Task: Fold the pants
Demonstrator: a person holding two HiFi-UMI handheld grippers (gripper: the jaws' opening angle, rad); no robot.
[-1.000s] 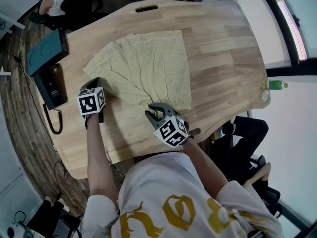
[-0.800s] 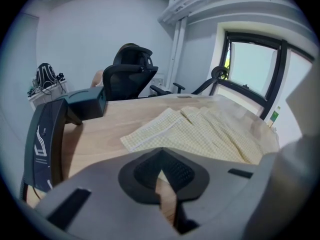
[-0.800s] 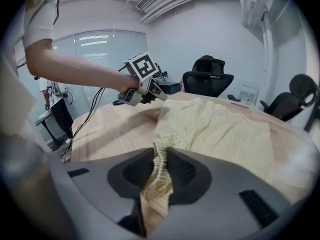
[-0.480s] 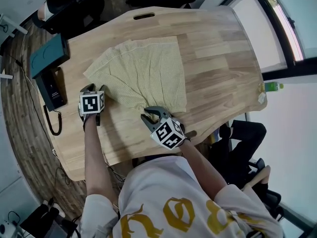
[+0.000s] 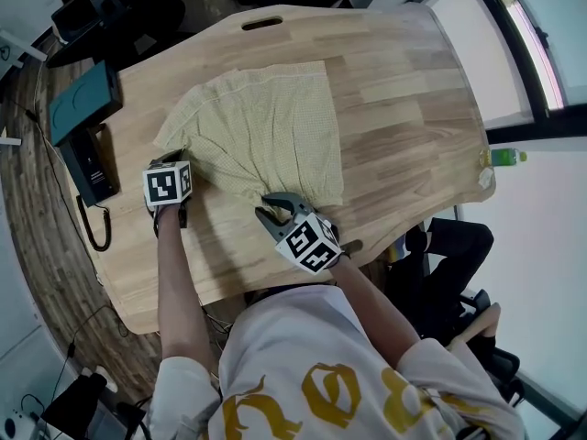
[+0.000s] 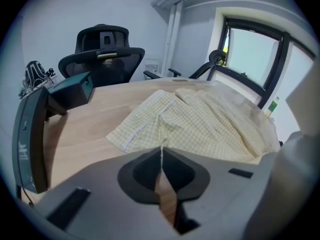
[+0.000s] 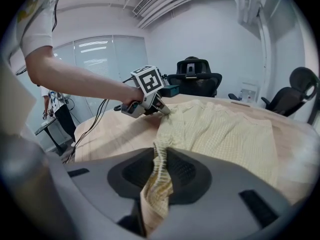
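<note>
Pale yellow checked pants [image 5: 266,131] lie spread on the wooden table [image 5: 413,108]. My left gripper [image 5: 188,165] is at the cloth's near left edge. In the left gripper view its jaws [image 6: 161,151] are shut on a thin sliver of the pants' edge, with the rest of the pants [image 6: 200,124] spread beyond. My right gripper [image 5: 275,202] is at the near edge, toward the middle. It is shut [image 7: 159,156] on a bunched fold of the pants [image 7: 225,129], which hangs down between the pads. The right gripper view also shows the left gripper [image 7: 164,110] touching the cloth's far corner.
A teal box [image 5: 84,99] and a black device [image 5: 92,159] with a cable sit at the table's left end. A green bottle [image 5: 509,157] stands off the right edge. Office chairs [image 6: 102,49] stand beyond the table. A person [image 7: 55,109] stands at the left.
The left gripper's jaws stood apart half a second ago and are now together on the cloth's edge. The right gripper has kept its hold and place.
</note>
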